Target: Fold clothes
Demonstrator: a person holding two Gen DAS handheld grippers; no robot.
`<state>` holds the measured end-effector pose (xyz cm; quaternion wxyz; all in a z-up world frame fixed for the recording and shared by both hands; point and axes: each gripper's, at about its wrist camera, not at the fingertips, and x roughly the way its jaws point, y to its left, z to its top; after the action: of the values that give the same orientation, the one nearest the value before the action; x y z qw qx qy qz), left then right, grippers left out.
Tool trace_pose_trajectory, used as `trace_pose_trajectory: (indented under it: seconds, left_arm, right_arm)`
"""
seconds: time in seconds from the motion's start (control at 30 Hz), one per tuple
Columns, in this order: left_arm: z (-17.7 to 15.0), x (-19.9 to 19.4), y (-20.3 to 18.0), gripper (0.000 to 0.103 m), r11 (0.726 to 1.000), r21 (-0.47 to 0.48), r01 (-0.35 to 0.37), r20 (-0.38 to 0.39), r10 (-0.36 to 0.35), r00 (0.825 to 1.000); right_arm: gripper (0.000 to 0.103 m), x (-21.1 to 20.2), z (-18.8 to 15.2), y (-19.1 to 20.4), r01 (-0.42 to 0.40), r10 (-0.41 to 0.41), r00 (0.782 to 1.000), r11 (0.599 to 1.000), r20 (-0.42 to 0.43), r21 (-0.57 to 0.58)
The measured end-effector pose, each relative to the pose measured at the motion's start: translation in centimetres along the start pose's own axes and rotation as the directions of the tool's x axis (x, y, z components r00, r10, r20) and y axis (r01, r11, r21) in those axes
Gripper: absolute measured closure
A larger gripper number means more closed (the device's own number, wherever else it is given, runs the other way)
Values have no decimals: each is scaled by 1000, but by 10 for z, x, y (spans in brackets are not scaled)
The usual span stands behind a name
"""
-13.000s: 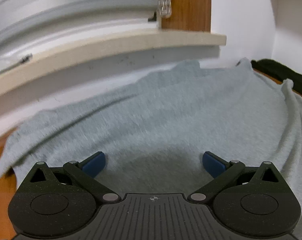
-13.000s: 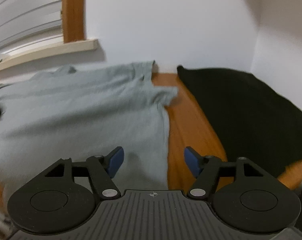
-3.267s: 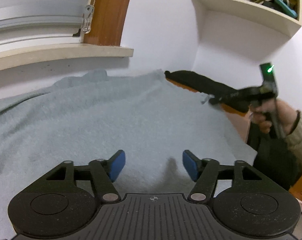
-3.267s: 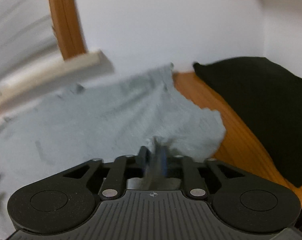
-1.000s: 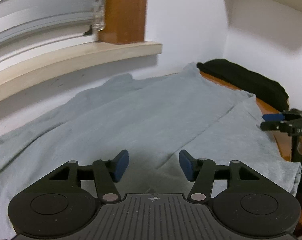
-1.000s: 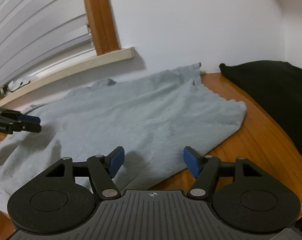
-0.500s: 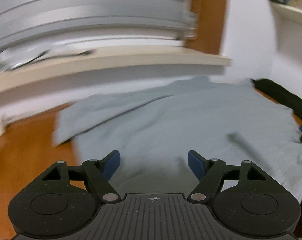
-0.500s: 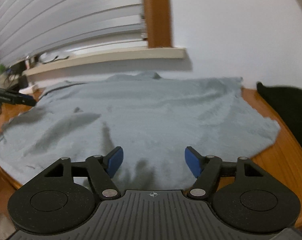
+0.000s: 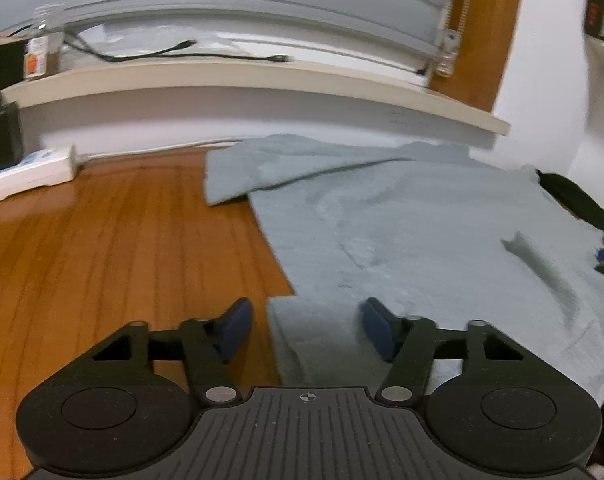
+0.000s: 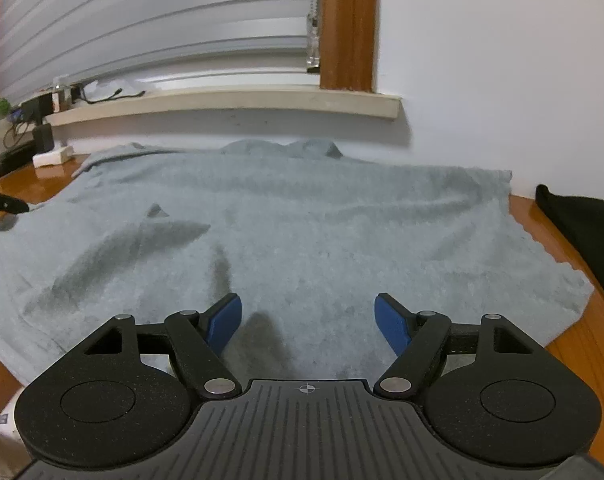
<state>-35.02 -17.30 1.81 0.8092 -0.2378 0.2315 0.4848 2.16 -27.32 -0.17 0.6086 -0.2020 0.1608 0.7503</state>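
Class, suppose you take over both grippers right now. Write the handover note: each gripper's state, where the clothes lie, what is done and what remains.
Left gripper: jaws apart, just been closing, astride the near-left edge of the grey T-shirt, not pinching it.
Right gripper: open, empty, over the shirt's near edge.
Shirt lies flat on the wooden table; right side looks folded in, left sleeve out. Black garment waits at right.
Left: fold left side, then halve.

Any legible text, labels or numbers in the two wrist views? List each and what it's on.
None can be read.
Small jar on the window sill: orange-and-white label, too blurred to read.
White power strip on the wooden table: bluish marking, too blurred.
Shelf item at upper right: red marks, illegible.
Grey T-shirt: no print visible.
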Motion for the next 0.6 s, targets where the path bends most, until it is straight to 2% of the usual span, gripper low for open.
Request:
trace_pose_trajectory:
  seconds: [0.13, 0.2, 0.33, 0.37, 0.43, 0.47, 0.53, 0.6]
  left_arm:
    - [-3, -2, -5, 67, 999, 10, 30, 24, -31, 999]
    - [-5, -5, -6, 86, 999, 13, 31, 38, -31, 999]
    - [1, -24, -3, 90, 999, -10, 41, 108, -40, 993]
    - [6, -35, 0, 90, 999, -28, 34, 142, -30, 989]
    - [15, -54, 7, 90, 998, -65, -22, 200, 34, 979]
    - [19, -62, 11, 90, 995, -81, -56, 216, 72, 974]
    - [22, -57, 9, 79, 994, -39, -106, 152, 111, 982]
    - [20, -52, 6, 47, 990, -11, -141, 117, 142, 983]
  right_arm:
    - [30, -2, -3, -8, 7, -7, 1000, 1000, -3, 24]
    - [30, -2, -5, -11, 8, -8, 1000, 999, -6, 35]
    - [30, -4, -10, -14, 11, -11, 1000, 999, -5, 50]
    - [30, -4, -11, -15, 12, -12, 1000, 998, -3, 54]
    - [30, -7, -11, -16, 9, -9, 1000, 998, 2, 62]
    - [30, -9, -12, -16, 5, -5, 1000, 998, 3, 64]
    - [30, -12, -11, -16, -2, 1, 1000, 998, 6, 64]
    - [30, -16, -11, -15, -8, 8, 1000, 998, 9, 55]
